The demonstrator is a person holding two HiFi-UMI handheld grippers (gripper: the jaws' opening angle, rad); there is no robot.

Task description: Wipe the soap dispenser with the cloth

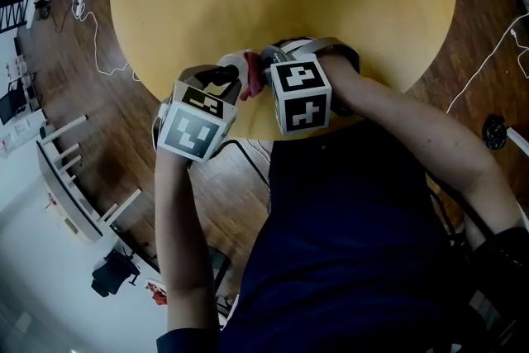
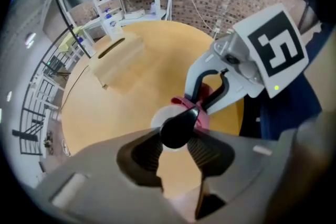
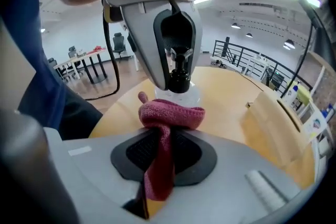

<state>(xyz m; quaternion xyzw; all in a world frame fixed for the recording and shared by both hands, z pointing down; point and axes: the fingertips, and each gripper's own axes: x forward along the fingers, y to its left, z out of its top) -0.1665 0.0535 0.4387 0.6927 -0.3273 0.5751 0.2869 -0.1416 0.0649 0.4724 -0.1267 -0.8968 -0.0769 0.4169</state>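
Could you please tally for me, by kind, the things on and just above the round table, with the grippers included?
soap dispenser: 1
cloth: 1
wooden box: 1
grippers: 2, the left gripper and the right gripper
Total: 5

Round yellow table (image 1: 331, 12) — pale box (image 2: 118, 57)

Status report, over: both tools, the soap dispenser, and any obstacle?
Left tool shut on black pump of clear soap dispenser. Right tool shut on red terry cloth, beside the bottle. Nothing blocks it.
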